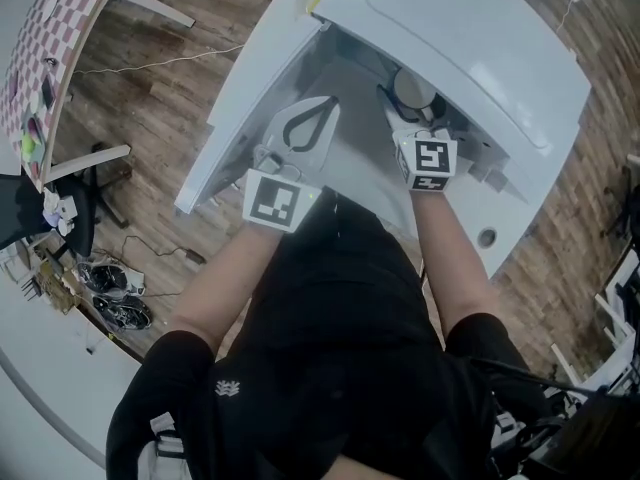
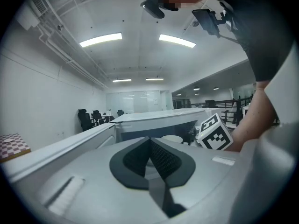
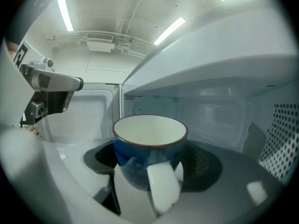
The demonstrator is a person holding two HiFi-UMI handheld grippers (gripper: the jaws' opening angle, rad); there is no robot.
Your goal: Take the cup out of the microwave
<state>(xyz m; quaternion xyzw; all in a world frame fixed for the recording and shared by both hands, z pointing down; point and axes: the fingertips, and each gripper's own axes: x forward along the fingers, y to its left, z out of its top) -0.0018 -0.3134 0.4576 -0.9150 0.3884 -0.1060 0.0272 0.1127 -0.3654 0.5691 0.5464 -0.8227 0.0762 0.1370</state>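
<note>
cup (image 3: 149, 139) mid-frame, inside microwave (image 3: 219, 101), my right gripper (image 3: 152, 164) clamped round its blue body. left gripper (image 2: 150, 157) low centre, pinched closed on nothing. grasp looks made; i judge drawing it out is what remains.

An open-plan office (or lab): black office chairs (image 2: 88, 119) against a white wall (image 2: 42, 97), strip lights (image 2: 100, 39) overhead, wood-plank floor (image 1: 150, 108).

Left gripper (image 1: 322, 108): jaws pressed together with nothing between them. Left forearm (image 1: 228, 268) bare, reaching forward. Right gripper (image 1: 412, 116): jaws closed on either side of a cup (image 3: 149, 130). Right forearm (image 1: 452, 253) bare, reaching forward. The grippers are level with each other, side by side and not touching.
</note>
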